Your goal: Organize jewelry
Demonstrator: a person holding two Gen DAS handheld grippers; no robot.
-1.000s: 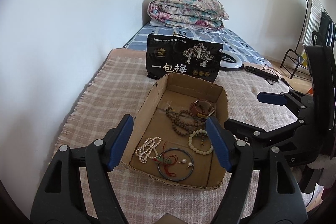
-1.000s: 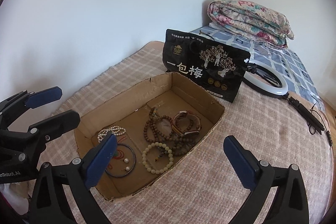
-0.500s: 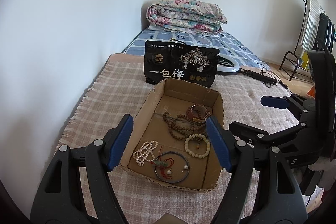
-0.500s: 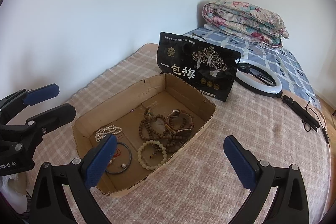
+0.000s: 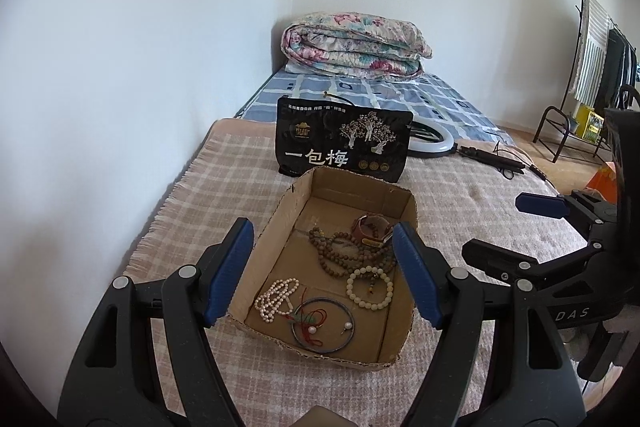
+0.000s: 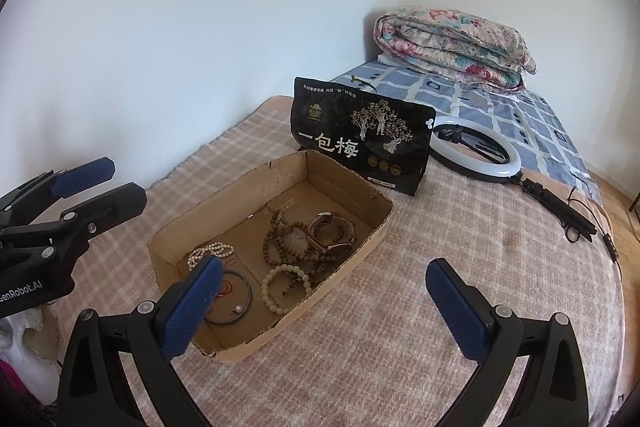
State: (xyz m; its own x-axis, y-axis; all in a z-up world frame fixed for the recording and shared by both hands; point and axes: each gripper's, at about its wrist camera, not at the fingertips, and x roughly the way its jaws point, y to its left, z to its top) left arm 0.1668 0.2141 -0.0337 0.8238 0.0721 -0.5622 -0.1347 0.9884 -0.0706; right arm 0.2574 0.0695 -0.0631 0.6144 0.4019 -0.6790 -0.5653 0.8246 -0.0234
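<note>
A shallow cardboard box [image 5: 288, 211] [image 6: 224, 203] lies on the checked blanket. In it are a white pearl strand [image 5: 276, 297] [image 6: 210, 251], a blue bangle with red cord [image 5: 323, 325] [image 6: 234, 297], a pale bead bracelet [image 5: 370, 287] [image 6: 286, 285], brown prayer beads [image 5: 344, 255] [image 6: 288, 247] and a brown watch [image 5: 372, 229] [image 6: 332, 233]. My left gripper [image 5: 322, 273] is open and empty, held back from the box's near edge. My right gripper [image 6: 324, 309] is open and empty to the box's right; it also shows in the left wrist view [image 5: 516, 231].
A black snack bag [image 5: 344, 145] [image 6: 364, 137] stands behind the box. A ring light [image 6: 476, 151] with stand and cable lies to its right. A folded floral quilt [image 5: 356, 45] lies at the bed's head. The wall runs along the left. A clothes rack [image 5: 592, 67] stands far right.
Both grippers have drawn back and risen away from the box, which now looks smaller and farther. The jaws stay open and the jewelry has not moved.
</note>
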